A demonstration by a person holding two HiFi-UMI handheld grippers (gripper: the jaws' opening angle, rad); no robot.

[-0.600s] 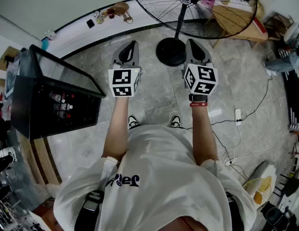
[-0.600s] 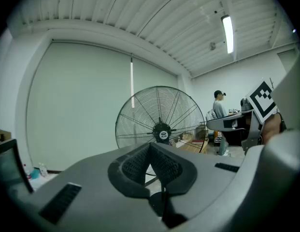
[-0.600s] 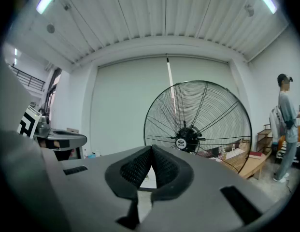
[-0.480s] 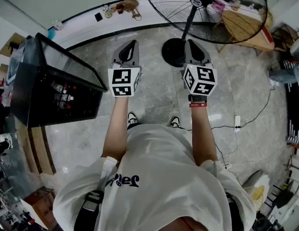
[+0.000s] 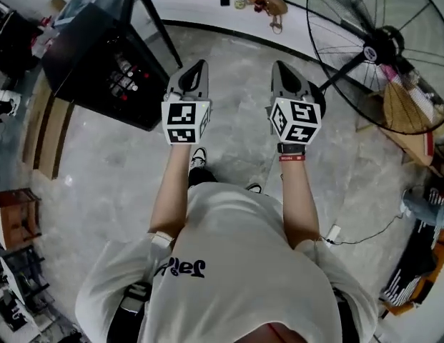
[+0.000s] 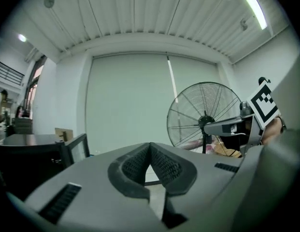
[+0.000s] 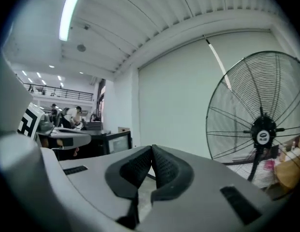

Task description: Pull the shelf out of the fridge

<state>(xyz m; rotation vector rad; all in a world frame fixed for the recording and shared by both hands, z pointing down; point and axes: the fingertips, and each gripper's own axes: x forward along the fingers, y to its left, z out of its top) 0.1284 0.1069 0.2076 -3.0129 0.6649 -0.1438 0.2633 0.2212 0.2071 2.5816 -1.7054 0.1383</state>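
Observation:
The black fridge stands on the floor at the upper left of the head view, its glass door swung open. Bottles on a rack show inside; the shelf itself I cannot make out. My left gripper and right gripper are held side by side in the air in front of the person, apart from the fridge. The left gripper is shut with nothing between its pads, and so is the right gripper. The fridge appears dark at the left of the left gripper view.
A large standing fan is at the right, with its base near my right gripper. Small items lie on a white ledge along the far wall. A wooden stool stands at the left, and a cable runs over the floor at the right.
The person has turned left: the fridge has shifted from the far left toward the upper middle, and the fan has slid to the right. Both grippers keep their pose and stay shut.

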